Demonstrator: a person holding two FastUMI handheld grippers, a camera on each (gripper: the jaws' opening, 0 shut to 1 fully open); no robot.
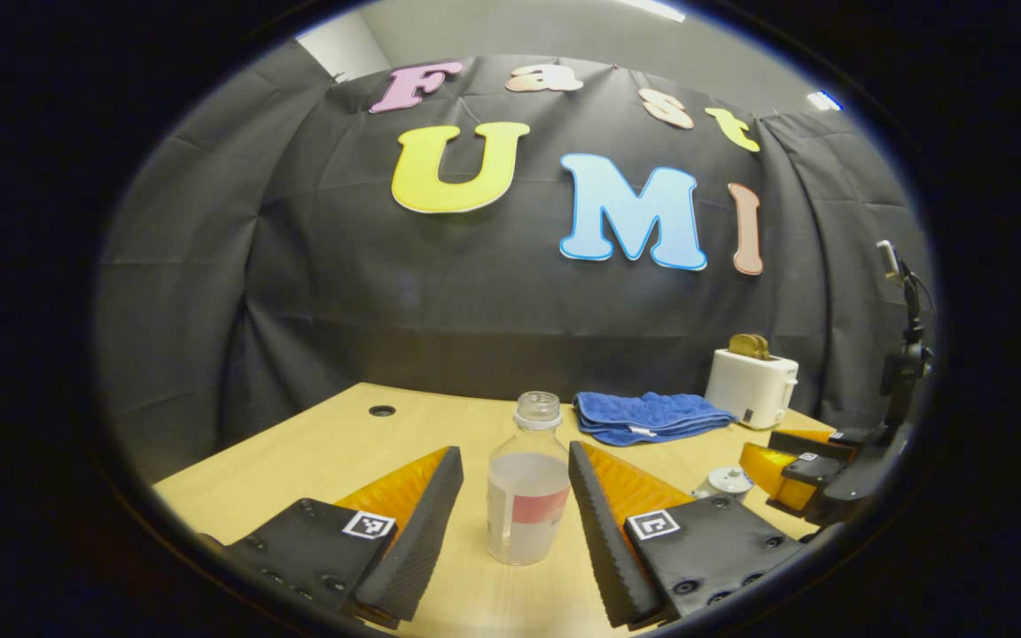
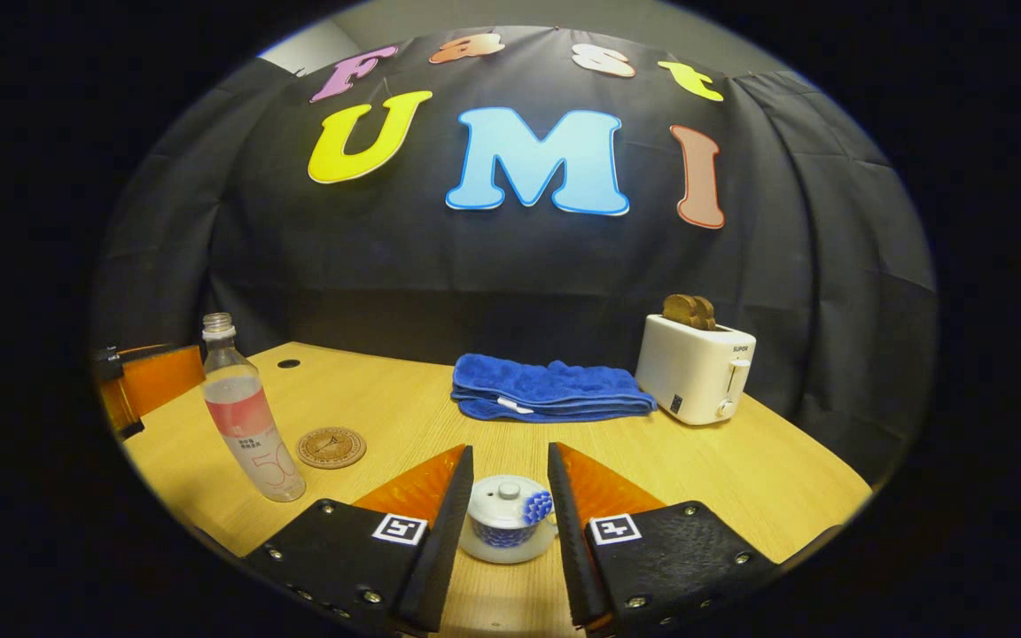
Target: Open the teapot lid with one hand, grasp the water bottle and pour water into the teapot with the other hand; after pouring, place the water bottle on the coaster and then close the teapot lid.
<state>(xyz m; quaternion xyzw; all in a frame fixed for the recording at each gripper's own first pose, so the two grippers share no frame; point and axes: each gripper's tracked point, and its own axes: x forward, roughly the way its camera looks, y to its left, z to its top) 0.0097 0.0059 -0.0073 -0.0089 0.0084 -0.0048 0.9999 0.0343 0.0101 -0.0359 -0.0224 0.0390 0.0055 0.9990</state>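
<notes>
A clear water bottle (image 1: 526, 496) with a pink label stands upright on the wooden table (image 1: 315, 443), about half full. It sits between the fingers of my left gripper (image 1: 515, 454), which is open, with a gap on the left side. In the right gripper view the bottle (image 2: 249, 425) is at the left, with the left gripper (image 2: 134, 381) behind it and a round brown coaster (image 2: 331, 447) just right of it. A small white and blue teapot (image 2: 508, 530), lid on, sits between the open fingers of my right gripper (image 2: 510, 450). The left gripper view has the teapot (image 1: 725, 483) beside the right gripper (image 1: 807, 474).
A folded blue towel (image 2: 546, 388) lies at the back middle of the table. A white toaster (image 2: 695, 368) with toast in it stands at the back right. A cable hole (image 2: 288, 363) is at the back left. A stand with a device (image 1: 905, 354) rises at the far right.
</notes>
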